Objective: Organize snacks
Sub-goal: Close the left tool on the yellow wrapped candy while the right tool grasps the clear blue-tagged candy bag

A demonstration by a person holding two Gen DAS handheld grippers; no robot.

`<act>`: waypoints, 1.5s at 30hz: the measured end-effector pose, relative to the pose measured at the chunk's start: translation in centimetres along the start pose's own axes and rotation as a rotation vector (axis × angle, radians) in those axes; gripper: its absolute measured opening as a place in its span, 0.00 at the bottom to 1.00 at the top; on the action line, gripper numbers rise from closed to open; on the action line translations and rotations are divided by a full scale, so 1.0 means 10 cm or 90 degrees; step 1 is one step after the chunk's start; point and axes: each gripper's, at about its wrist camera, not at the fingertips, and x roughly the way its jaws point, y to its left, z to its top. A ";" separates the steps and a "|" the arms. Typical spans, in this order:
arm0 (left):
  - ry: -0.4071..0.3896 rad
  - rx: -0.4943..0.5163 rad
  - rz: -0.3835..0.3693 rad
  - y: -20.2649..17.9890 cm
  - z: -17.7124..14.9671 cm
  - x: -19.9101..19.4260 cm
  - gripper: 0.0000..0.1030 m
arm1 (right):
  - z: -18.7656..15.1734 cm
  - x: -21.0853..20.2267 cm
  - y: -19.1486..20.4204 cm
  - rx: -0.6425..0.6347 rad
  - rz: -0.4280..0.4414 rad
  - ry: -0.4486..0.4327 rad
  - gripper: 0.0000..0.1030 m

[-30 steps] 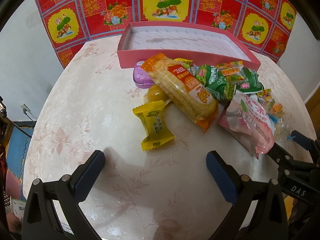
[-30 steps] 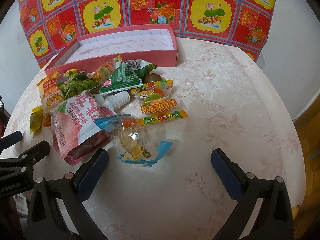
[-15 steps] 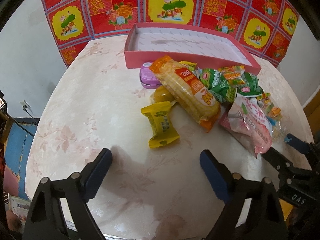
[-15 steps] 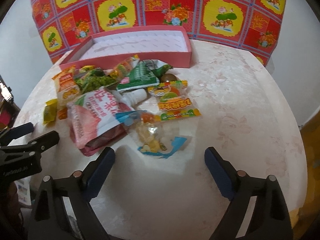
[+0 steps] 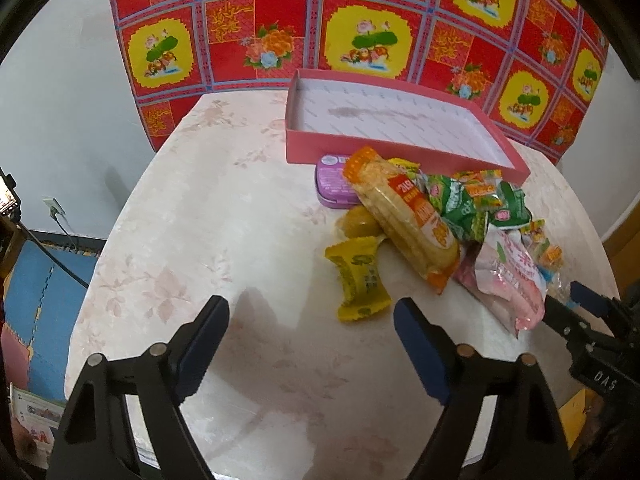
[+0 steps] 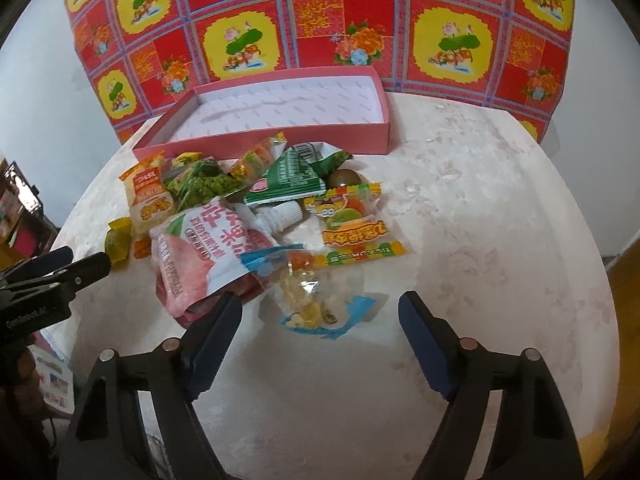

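Observation:
A pile of snacks lies on the round table in front of an empty pink box [image 5: 400, 120] [image 6: 280, 108]. My left gripper [image 5: 312, 320] hovers just short of a yellow candy pack [image 5: 358, 280]; its jaws are closing with nothing between them. Behind the candy lie an orange corn-snack pack [image 5: 404, 216] and a purple tin [image 5: 334, 182]. My right gripper [image 6: 320, 316] hangs over a clear blue-edged jelly bag [image 6: 316, 296], jaws closing, pads not touching it. A pink pouch [image 6: 204, 252] lies beside its left finger, a gummy pack [image 6: 352, 220] farther back.
Green packets [image 6: 288, 176] and a white bottle [image 6: 280, 214] sit in the pile. A red and yellow patterned cloth [image 5: 360, 28] hangs behind the table. The marble table [image 6: 480, 220] shows bare surface at the right, and its front edge runs close under both grippers.
Both grippers' jaws have narrowed. The left view has pulled back and up, so the snacks and box look farther off. The right view has tilted a little, with the jelly bag now nearer the fingers.

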 end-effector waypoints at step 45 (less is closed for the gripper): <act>-0.039 0.061 -0.004 -0.20 -0.01 0.17 0.62 | -0.02 0.09 0.00 -0.004 0.006 -0.021 0.67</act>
